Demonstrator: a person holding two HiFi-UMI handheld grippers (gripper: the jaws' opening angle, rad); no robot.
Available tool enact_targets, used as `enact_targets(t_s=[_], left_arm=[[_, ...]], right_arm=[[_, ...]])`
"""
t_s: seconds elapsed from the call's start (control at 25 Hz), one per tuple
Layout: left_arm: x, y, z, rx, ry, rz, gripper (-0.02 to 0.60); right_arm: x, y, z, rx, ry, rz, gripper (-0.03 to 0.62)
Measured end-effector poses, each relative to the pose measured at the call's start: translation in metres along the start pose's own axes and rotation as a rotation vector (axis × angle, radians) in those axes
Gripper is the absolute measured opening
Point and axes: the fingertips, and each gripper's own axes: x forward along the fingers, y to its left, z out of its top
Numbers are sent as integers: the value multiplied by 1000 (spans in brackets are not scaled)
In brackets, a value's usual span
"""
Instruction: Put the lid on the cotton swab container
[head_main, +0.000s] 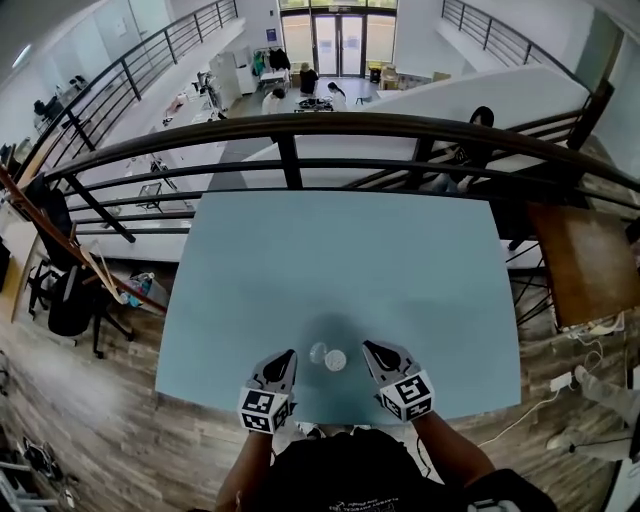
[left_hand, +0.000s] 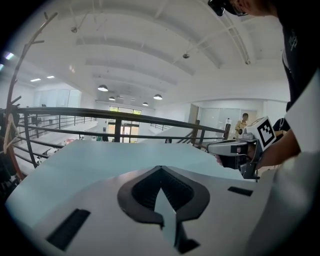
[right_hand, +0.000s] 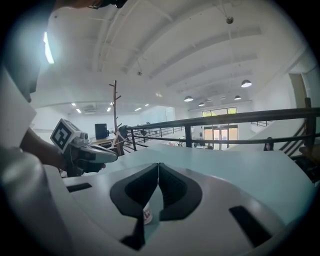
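A small clear cotton swab container (head_main: 318, 353) stands near the front edge of the light blue table (head_main: 340, 260). Its round white lid (head_main: 337, 360) lies on the table just to its right, touching or nearly touching it. My left gripper (head_main: 290, 354) is just left of the container, and its jaws are shut with nothing between them (left_hand: 160, 167). My right gripper (head_main: 367, 346) sits just right of the lid, also shut and empty (right_hand: 158, 164). Below the right gripper's jaws, a small white thing with red print (right_hand: 147, 215) shows through the gap.
A dark metal railing (head_main: 330, 125) runs along the table's far edge, with an open drop to a lower floor behind it. A brown wooden table (head_main: 580, 260) stands to the right, with cables (head_main: 590, 335) on the floor. Office chairs (head_main: 70, 300) stand to the left.
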Motion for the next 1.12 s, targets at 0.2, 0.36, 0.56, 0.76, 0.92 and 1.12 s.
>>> enact_targets(t_s=[0.2,0.36,0.56,0.76,0.92,1.12], left_arm=[[10,3,-7,-3,5,-21,11],[12,2,-21,-34,65,-34,11],[18,8,-43,-27,64,-32,11],[20,18,-58,-40,94,-21,11],[23,29,-68,-35,113,-27,11],[29,29,-82,-1,145,-32,11]], right_arm=[[4,-2,-15,24,27,-19,18],[12,9,-40,51,95,-8,18],[16,16,-67,21,155,19,20],[23,23,-94,-8,216,47,71],[34,33,-112,-24,273,67,155],[48,42,-122,-5,277,91,242]])
